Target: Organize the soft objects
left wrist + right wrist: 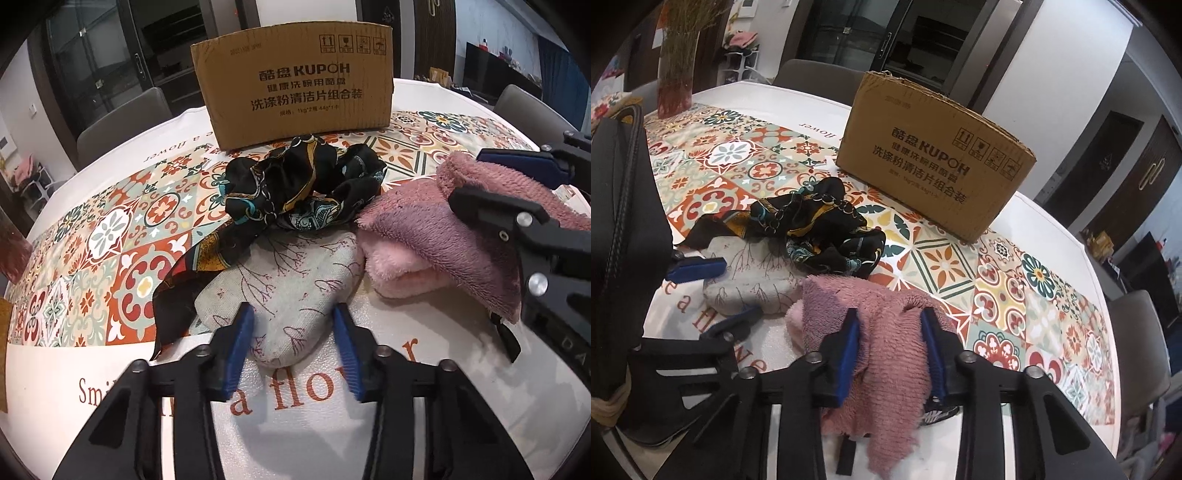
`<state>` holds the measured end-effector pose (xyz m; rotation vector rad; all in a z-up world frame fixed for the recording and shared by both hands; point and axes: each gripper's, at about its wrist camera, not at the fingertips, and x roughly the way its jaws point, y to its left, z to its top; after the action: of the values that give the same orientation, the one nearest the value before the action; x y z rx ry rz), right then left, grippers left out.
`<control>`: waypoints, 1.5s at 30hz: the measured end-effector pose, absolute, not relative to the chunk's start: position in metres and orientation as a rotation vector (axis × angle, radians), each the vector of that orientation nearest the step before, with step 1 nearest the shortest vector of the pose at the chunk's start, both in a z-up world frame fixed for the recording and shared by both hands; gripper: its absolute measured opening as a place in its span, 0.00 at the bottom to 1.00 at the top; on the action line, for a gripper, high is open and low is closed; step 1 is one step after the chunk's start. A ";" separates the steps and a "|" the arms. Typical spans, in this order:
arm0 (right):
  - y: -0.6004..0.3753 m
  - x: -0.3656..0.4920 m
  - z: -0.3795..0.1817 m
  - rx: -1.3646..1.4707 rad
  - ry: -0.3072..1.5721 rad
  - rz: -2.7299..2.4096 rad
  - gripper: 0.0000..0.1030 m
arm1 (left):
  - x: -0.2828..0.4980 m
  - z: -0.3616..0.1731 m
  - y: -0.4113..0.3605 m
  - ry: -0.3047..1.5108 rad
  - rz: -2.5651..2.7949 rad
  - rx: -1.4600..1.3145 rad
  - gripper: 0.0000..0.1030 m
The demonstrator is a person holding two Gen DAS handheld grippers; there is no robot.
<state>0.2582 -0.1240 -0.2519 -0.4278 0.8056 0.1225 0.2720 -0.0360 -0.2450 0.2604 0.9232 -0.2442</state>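
A dining room with dark glass doors and grey chairs surrounds a round white table [424, 413] under a tile-patterned cloth [122, 236]. Well beyond both sets of jaws stands a brown cardboard box [295, 88], printed side facing them. Between the box and the jaws lies a crumpled black patterned scarf [295, 188]. Just ahead of the right gripper [891, 347] is a pink fluffy towel [886, 332]; its blue pads pinch a bunched fold of it. Left of that, a small grey branch-printed cushion [280, 280] sits between the pads of the left gripper [293, 345], which close against its near end, touching both sides.
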 end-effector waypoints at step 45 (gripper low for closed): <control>-0.151 0.244 -0.165 -0.207 0.649 0.104 0.14 | 0.256 -0.120 -0.024 0.756 -0.332 0.020 0.09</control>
<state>0.2441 -0.1508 -0.1646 -0.2072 0.6493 0.1035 0.2560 -0.0238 -0.1195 0.0201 0.7564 -0.3319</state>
